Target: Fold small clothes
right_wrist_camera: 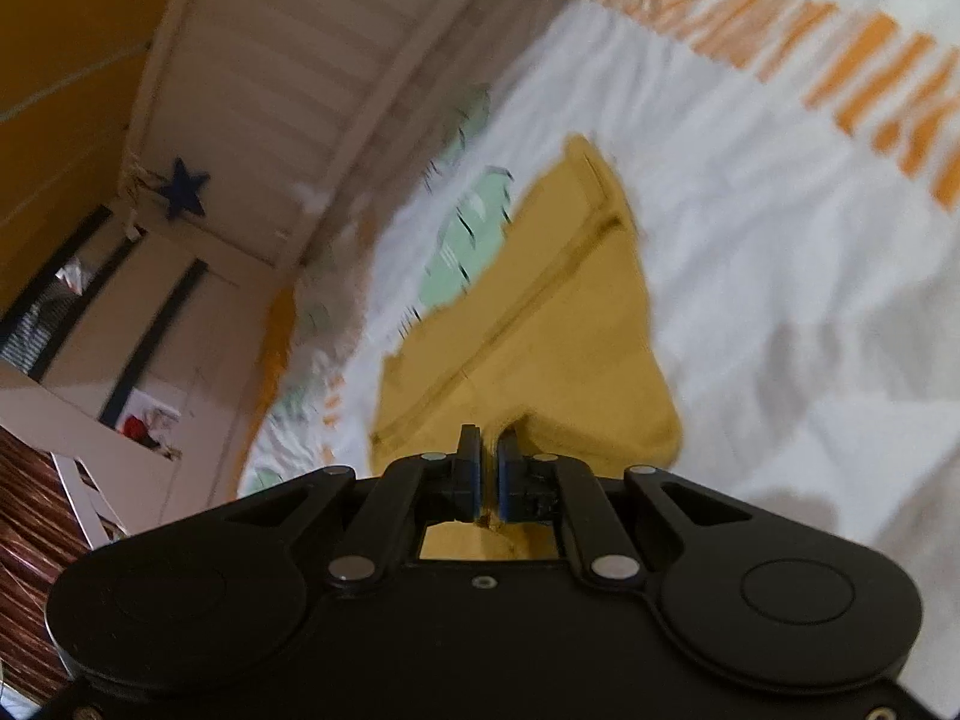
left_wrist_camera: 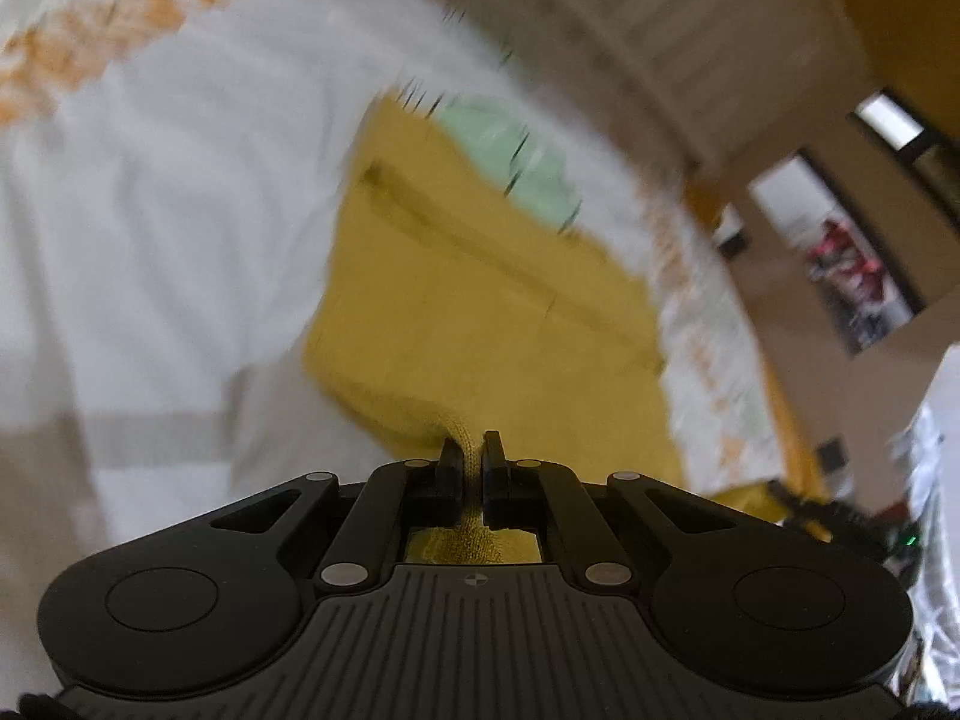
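1. While both views are smeared by motion blur, the left gripper (left_wrist_camera: 472, 456) clearly has its two black fingers clenched on a bunched fold of the mustard-yellow garment (left_wrist_camera: 480, 300), with the cloth squeezed up between the pads and showing again in the opening behind them.
2. The right gripper (right_wrist_camera: 489, 456) is likewise pinched together on an edge of the same garment (right_wrist_camera: 540, 348); a thin sliver of yellow fabric sits between its blue-faced pads.
3. The garment lies spread on a white bedsheet (left_wrist_camera: 180, 180), reaching away from each gripper, and a stitched seam runs diagonally across it.
4. Its near edges rise to the fingers, while the far part rests on the sheet.
5. The sheet carries a band of orange marks (right_wrist_camera: 810, 48) and a pale green leaf print (left_wrist_camera: 516, 150); the green print lies just beyond the garment's far edge in both views.
6. Past the bed stands a white slatted bed end (right_wrist_camera: 288, 60), with a dark blue star (right_wrist_camera: 186, 186) hanging near its corner.
7. Orange walls (right_wrist_camera: 60, 30) rise behind it.
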Action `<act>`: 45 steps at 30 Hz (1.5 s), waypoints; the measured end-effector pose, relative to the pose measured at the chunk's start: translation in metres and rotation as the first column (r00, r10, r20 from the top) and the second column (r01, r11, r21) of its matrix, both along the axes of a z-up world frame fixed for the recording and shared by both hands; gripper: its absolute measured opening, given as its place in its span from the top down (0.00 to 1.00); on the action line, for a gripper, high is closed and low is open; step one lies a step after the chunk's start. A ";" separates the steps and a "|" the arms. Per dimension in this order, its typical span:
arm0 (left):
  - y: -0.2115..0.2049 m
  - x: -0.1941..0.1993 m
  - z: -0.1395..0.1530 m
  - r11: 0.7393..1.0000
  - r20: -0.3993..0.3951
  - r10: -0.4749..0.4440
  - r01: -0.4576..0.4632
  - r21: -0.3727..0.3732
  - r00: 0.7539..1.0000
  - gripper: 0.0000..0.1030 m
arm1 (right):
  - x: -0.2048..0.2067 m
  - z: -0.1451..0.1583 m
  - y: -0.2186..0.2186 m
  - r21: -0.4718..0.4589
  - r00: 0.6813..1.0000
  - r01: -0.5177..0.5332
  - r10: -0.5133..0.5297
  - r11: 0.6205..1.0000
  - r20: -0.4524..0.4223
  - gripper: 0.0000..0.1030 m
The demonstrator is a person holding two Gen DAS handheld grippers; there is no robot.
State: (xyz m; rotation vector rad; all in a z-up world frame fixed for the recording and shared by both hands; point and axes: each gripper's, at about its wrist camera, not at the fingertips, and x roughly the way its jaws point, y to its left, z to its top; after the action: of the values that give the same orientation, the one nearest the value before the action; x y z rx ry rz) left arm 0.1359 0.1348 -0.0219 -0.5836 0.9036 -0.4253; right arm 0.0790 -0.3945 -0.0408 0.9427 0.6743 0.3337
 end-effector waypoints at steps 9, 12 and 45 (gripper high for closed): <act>-0.009 0.090 0.047 0.995 0.176 0.081 -0.068 -0.075 0.981 0.95 | 0.073 0.021 -0.023 0.043 0.992 0.074 -0.078 0.996 0.097 0.90; -0.012 0.117 0.047 0.994 0.180 0.091 -0.080 -0.071 0.979 0.95 | 0.103 0.017 -0.025 0.024 0.994 0.049 -0.052 0.998 0.095 0.85; -0.008 0.128 0.011 0.994 0.091 0.104 -0.107 0.026 0.990 0.95 | 0.074 -0.027 0.058 -0.388 0.962 -0.271 0.255 0.881 -0.092 0.50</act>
State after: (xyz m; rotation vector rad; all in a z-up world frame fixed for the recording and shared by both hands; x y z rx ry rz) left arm 0.2635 0.1273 -0.0106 -0.5768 0.7883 -0.3389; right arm 0.1529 -0.3362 -0.0681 0.4677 0.8713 0.4007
